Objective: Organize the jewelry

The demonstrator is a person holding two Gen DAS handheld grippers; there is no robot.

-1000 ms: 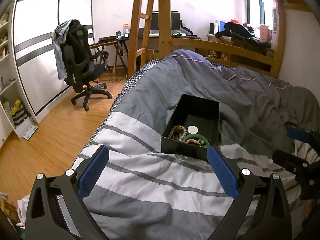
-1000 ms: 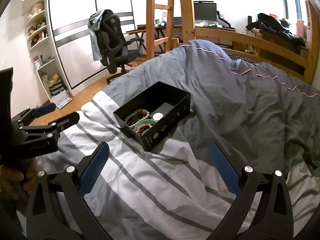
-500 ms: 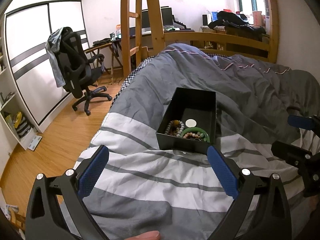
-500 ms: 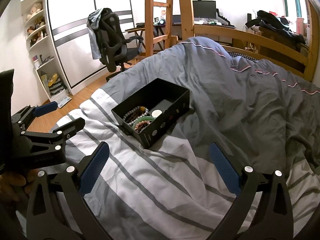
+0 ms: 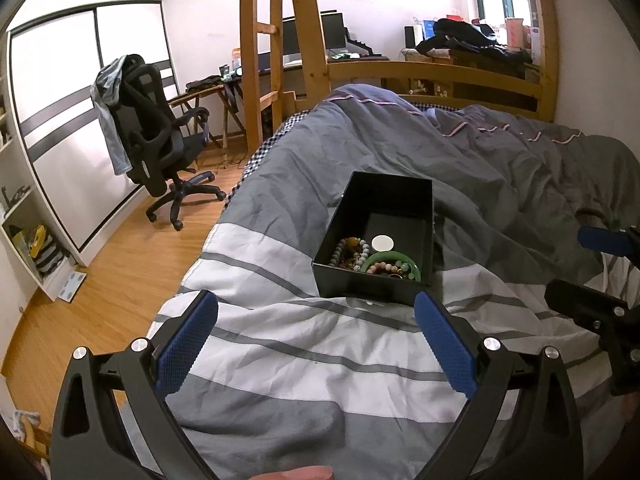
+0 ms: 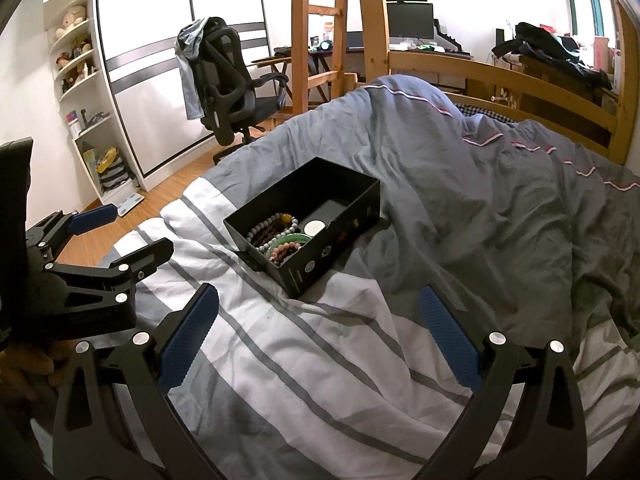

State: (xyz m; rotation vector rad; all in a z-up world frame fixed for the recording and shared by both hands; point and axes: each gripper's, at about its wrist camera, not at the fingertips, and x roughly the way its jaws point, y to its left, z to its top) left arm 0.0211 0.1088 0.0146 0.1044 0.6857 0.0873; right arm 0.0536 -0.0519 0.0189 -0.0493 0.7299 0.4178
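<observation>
Both grippers were brought closer to the black box (image 5: 382, 240), which was set on the striped duvet (image 5: 304, 360). Left gripper (image 5: 316, 344) and right gripper (image 6: 320, 336) were held wide apart, empty, while bead bracelets (image 6: 276, 236) and a green bangle (image 5: 394, 258) were kept inside.

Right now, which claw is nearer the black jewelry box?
Left, slightly. The left claw hangs open just short of the black jewelry box's near wall; the right claw is open too, set back off its corner.
</observation>
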